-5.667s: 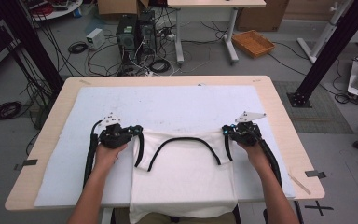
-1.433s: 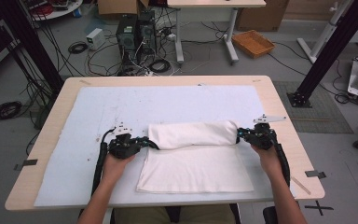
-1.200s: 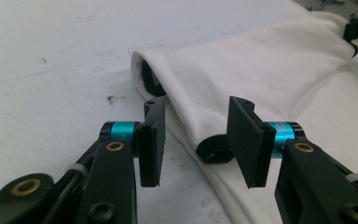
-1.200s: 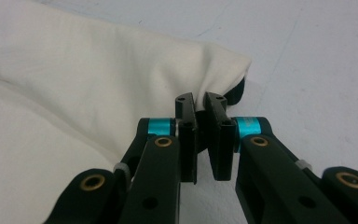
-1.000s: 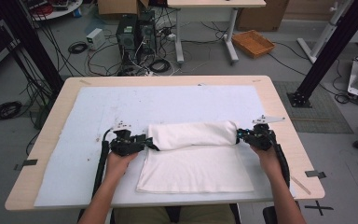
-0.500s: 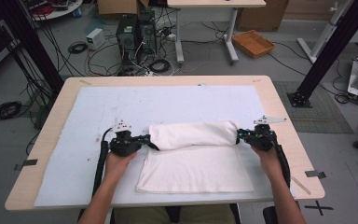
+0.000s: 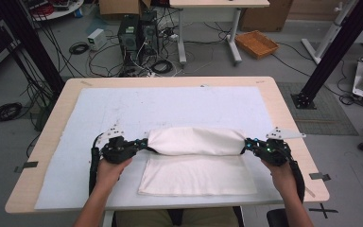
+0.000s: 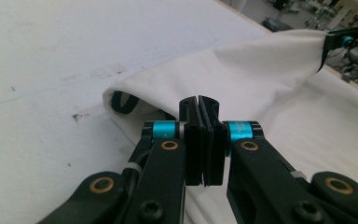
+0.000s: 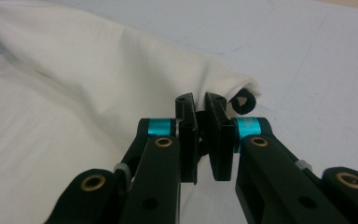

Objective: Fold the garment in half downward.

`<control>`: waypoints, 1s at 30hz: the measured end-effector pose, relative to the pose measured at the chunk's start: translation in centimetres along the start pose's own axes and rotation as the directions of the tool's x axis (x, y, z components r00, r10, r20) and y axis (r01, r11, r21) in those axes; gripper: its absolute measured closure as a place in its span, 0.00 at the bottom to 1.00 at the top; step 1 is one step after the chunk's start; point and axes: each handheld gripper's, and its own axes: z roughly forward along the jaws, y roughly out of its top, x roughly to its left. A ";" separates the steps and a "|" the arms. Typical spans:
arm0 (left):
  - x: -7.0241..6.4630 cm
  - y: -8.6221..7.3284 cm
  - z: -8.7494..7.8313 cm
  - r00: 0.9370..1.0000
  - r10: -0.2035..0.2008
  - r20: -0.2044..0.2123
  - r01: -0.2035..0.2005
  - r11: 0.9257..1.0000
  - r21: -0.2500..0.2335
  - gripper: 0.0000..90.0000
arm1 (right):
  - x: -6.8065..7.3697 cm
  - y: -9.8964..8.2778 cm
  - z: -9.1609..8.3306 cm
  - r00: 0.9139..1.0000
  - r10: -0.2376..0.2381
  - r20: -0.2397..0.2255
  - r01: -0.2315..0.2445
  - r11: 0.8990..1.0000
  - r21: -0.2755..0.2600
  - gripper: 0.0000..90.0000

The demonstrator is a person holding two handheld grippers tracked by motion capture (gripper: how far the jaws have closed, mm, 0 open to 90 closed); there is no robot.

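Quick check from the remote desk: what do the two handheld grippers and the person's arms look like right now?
Both the left gripper and the right gripper are black, with flat black fingers, turquoise collars and brass-coloured pivot pins. A black cable trails from each. The right gripper carries a grey three-cornered plate. The forearms are bare; no sleeves show.

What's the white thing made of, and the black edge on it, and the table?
The garment looks like soft matte cotton cloth: it creases, sags and folds. Its black trim seems a stretchy knit band, though that is hard to tell. The table looks like pale smooth wood under a white sheet.
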 end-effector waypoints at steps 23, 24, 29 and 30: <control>-3.6 -5.8 -5.2 0.983 0.016 0.184 -0.043 0.989 0.144 0.98 | 3.9 -5.4 -6.8 0.997 -0.034 -0.072 0.038 0.997 0.060 0.93; -3.6 -5.8 -5.2 0.983 0.019 0.184 -0.047 0.988 0.149 0.98 | 4.0 -5.6 -6.9 0.996 -0.030 -0.079 0.036 0.997 0.070 0.93; -2.8 -4.9 -4.6 0.996 -0.014 0.089 0.003 0.993 0.118 0.63 | 3.7 -5.6 -6.0 0.997 0.002 -0.081 0.006 0.995 0.099 0.64; -2.6 -4.5 -4.4 0.997 -0.015 0.071 0.007 0.994 0.107 0.56 | 3.4 -5.3 -5.8 0.998 0.021 -0.065 -0.016 0.996 0.084 0.57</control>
